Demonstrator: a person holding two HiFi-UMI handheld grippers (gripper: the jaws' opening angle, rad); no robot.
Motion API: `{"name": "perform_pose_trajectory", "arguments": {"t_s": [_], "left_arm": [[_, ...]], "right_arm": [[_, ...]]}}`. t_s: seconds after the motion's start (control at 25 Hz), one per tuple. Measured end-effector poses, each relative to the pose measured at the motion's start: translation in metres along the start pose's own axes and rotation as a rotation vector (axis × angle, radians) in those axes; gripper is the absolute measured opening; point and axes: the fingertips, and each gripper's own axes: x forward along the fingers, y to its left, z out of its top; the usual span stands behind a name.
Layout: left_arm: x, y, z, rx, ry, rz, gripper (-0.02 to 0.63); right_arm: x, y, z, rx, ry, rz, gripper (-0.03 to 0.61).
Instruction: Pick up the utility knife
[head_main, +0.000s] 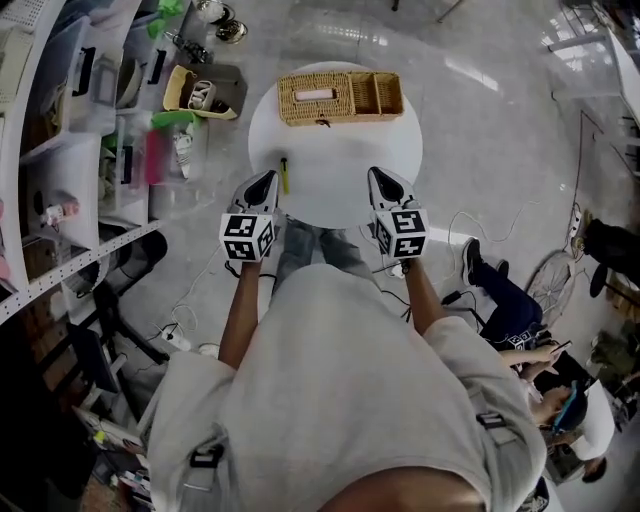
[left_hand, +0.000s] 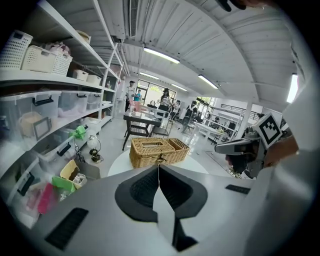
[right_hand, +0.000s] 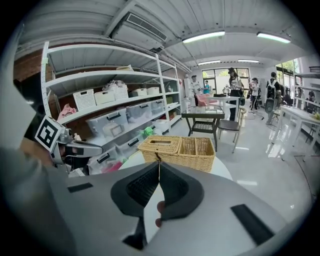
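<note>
Right claw (right_hand: 159, 167) pressed together — wicker basket (right_hand: 177, 151) beyond.

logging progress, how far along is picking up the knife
Nothing done yet: the knife lies untouched on the white table. The left gripper and right gripper hover near it, jaws together and empty. To do: open, grasp and lift it.

Left gripper (head_main: 262, 184) and right gripper (head_main: 384, 181), jaws together, empty.
</note>
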Motion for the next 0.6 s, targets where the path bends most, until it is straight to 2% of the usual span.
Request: {"name": "perform_pose_trajectory", "arguments": {"t_s": [0.36,0.52,0.56,0.6], "left_arm": [[-0.013,0.016,-0.030,-0.067,0.021,0.071,0.021],[-0.012,0.014,-0.048,-0.080,0.049,0.071,0.023],[-0.011,0.012,-0.053,-0.082,0.059,0.064,0.029],[-0.009,0.009,-0.058,-0.085,0.070,0.052,0.069]], "right_arm": [[0.021,0.034,-0.011,-0.059,0.055,0.100,0.032],[0.024,0.039,-0.020,-0.068,0.079,0.118,0.032],[0.024,0.039,-0.022,-0.070,0.086,0.120,0.032],[0.024,0.038,-0.025,-0.070,0.092,0.121,0.032]]}}
